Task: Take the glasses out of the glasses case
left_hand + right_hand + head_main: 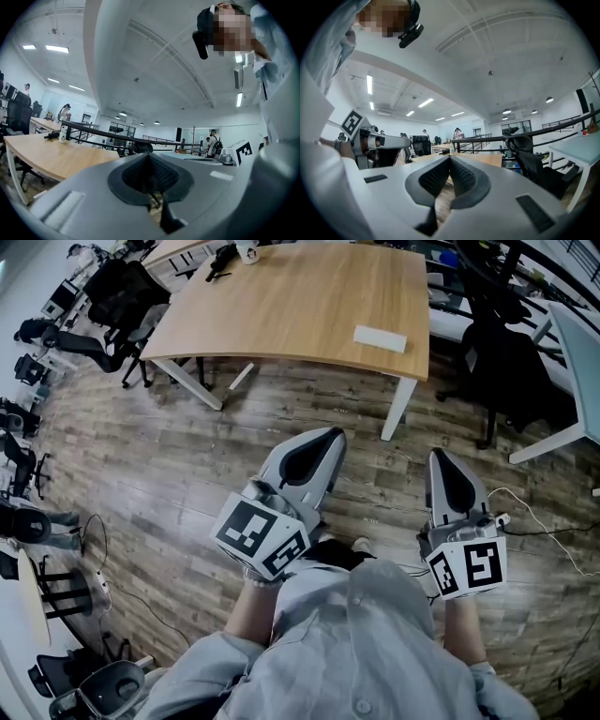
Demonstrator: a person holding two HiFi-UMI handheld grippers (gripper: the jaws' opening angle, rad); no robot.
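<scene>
A white oblong case (380,337) lies shut near the right front corner of the wooden table (281,306); no glasses show. My left gripper (323,439) and right gripper (441,457) are held side by side over the floor, short of the table, both pointing level toward it. In the left gripper view the left gripper's (149,157) jaws meet at the tip with nothing between them. The right gripper's (450,157) jaws are likewise closed and empty in the right gripper view. The case is hidden in both gripper views.
White table legs (398,409) stand ahead of the grippers. Black office chairs (127,296) sit at the table's left and another (502,362) at its right. A white bottle (62,135) and dark items rest on the table's far end. Cables (534,521) lie on the wood floor.
</scene>
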